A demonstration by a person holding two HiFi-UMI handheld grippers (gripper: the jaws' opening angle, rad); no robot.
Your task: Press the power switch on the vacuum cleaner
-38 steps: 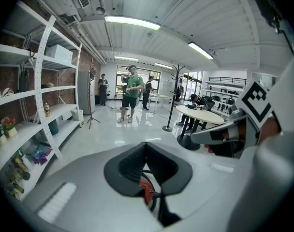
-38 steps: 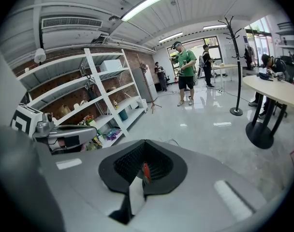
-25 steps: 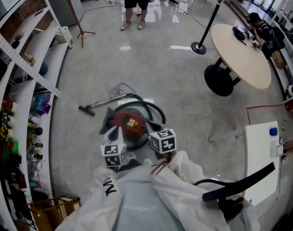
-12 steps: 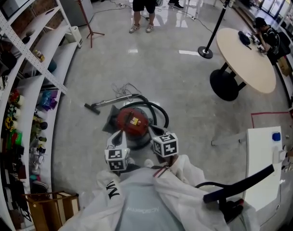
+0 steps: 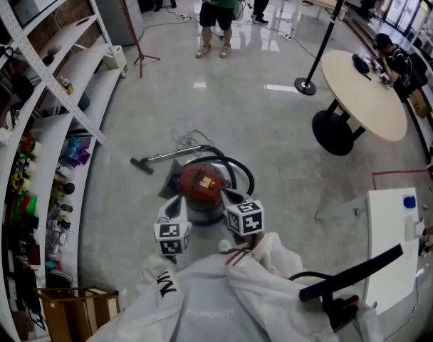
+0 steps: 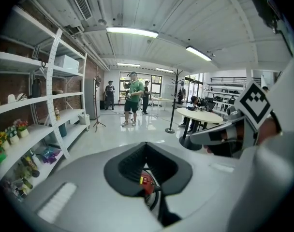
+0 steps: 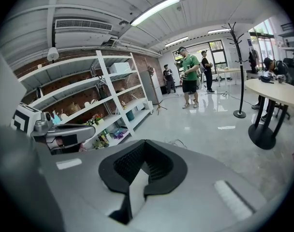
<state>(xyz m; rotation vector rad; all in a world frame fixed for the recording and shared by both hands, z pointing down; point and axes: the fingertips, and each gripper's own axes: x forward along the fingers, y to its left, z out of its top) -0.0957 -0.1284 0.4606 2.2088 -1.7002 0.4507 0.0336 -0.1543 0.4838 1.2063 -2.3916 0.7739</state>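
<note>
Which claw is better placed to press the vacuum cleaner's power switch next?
Probably the left. The left claw points at the red vacuum cleaner, which shows through the gap behind its closed tips. The right claw shows only bare floor there, so it is aimed off to the side.

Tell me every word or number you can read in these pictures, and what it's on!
"MV", or close to it: dark tilted letters on the person's white garment.
Faint grey print on that garment: too blurred to read.
Yellow label on the red vacuum cleaner: too small to read.
Square markers on the left gripper and right gripper: patterns, no words.
</note>
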